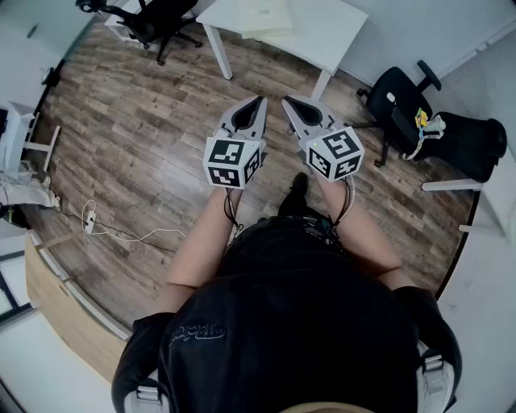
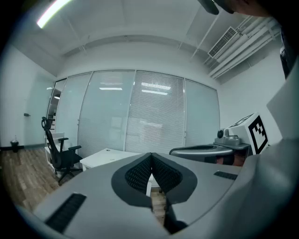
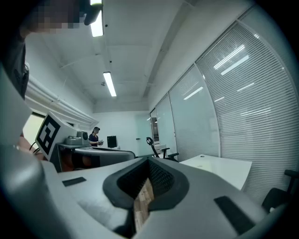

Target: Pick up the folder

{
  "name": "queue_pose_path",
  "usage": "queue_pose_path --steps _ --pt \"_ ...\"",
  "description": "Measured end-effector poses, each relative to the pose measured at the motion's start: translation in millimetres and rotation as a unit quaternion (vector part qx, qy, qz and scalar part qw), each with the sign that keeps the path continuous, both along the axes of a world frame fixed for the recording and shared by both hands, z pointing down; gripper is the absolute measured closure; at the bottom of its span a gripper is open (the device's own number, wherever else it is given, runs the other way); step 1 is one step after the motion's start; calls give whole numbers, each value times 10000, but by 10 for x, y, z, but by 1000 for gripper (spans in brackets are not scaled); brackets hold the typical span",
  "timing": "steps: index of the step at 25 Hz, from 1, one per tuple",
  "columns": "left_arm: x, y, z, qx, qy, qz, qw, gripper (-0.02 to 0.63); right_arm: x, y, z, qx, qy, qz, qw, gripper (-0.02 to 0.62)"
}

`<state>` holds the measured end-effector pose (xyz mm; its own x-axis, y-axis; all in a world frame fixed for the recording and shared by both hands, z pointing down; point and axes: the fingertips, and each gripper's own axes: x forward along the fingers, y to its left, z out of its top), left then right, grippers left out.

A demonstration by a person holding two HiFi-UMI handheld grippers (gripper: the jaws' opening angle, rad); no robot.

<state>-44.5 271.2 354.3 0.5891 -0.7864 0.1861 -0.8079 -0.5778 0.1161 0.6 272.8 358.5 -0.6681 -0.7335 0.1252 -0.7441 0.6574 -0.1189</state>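
A pale cream folder point(image 1: 266, 14) lies flat on the white table point(image 1: 322, 36) at the far end of the room in the head view. I hold both grippers side by side, about level, above the wooden floor and well short of that table. The left gripper point(image 1: 260, 101) is shut with nothing in it, its ribbed pads meeting point(image 2: 151, 155). Beside it the right gripper point(image 1: 285, 100) is also shut and empty point(image 3: 148, 160). Both gripper views show the white table point(image 2: 105, 156) point(image 3: 219, 168) ahead, but the folder cannot be made out there.
Black office chairs stand at the right point(image 1: 403, 97) and far left point(image 1: 161, 20) of the table. A cable with a power strip point(image 1: 90, 218) lies on the floor at the left. A wooden counter edge point(image 1: 48, 298) runs along the near left. A person point(image 3: 95, 135) stands far off.
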Motion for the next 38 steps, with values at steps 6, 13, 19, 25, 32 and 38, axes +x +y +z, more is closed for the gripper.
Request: queue_pose_path --steps 6,13,19,25,32,38 --pt "114 -279 36 -81 14 -9 10000 592 135 -302 67 -134 68 1 9999 574" --pt "268 -776 278 -319 -5 -143 9994 592 381 -789 372 -490 37 -5 9988 574" --pt "547 -1346 421 -452 35 -271 9986 592 647 -1362 459 -540 -66 -146 9984 574" --pt "819 -1794 374 -446 -29 -462 9979 592 897 -1750 395 -518 13 -529 9973 574" --pt "1040 -1979 304 -447 -110 -473 9978 592 1093 -1971 286 -510 -24 -617 9968 574" --pt "1141 -2123 310 -438 -46 -424 9981 592 1200 -2093 288 -570 -28 -600 9966 574"
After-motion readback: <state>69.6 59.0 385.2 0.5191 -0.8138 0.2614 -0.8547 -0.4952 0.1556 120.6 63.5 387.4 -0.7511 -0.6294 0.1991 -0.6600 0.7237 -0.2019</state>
